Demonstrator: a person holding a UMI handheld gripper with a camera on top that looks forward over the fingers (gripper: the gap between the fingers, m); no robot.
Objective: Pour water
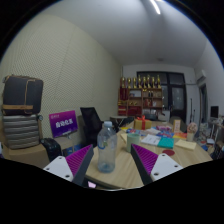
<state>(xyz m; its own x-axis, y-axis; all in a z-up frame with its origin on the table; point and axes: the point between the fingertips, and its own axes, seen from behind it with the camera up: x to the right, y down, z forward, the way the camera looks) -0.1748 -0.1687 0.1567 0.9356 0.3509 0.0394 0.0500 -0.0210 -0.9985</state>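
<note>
Item: one clear plastic water bottle (106, 146), upright, lower centre of the frame, standing between the jaws of the gripper (110, 163) on a light wooden desk (122, 172). The jaws are set wide; a gap is seen on each side of the bottle, so nothing is held, and the bottle rests on its own base. The magenta pad of the left finger (78, 160) and that of the right finger (146, 159) are seen flanking it. The cap and narrow neck are noted at the top; the water level cannot be read. Handling, as judged: thin-walled and smooth, likely to dent under a hard squeeze and to slip if wet; weight depends on fill, which is unknown. A hold at mid-body, below the shoulder, is advised, with moderate pressure. Whether the cap is sealed cannot be told. Surroundings: assorted small items (165, 134) are scattered on the desk at right of centre, too small to name; a shelf of bottles (142, 92) stands against the far wall, upper right of centre; a purple-lit screen (63, 123) is noted at middle left.
</note>
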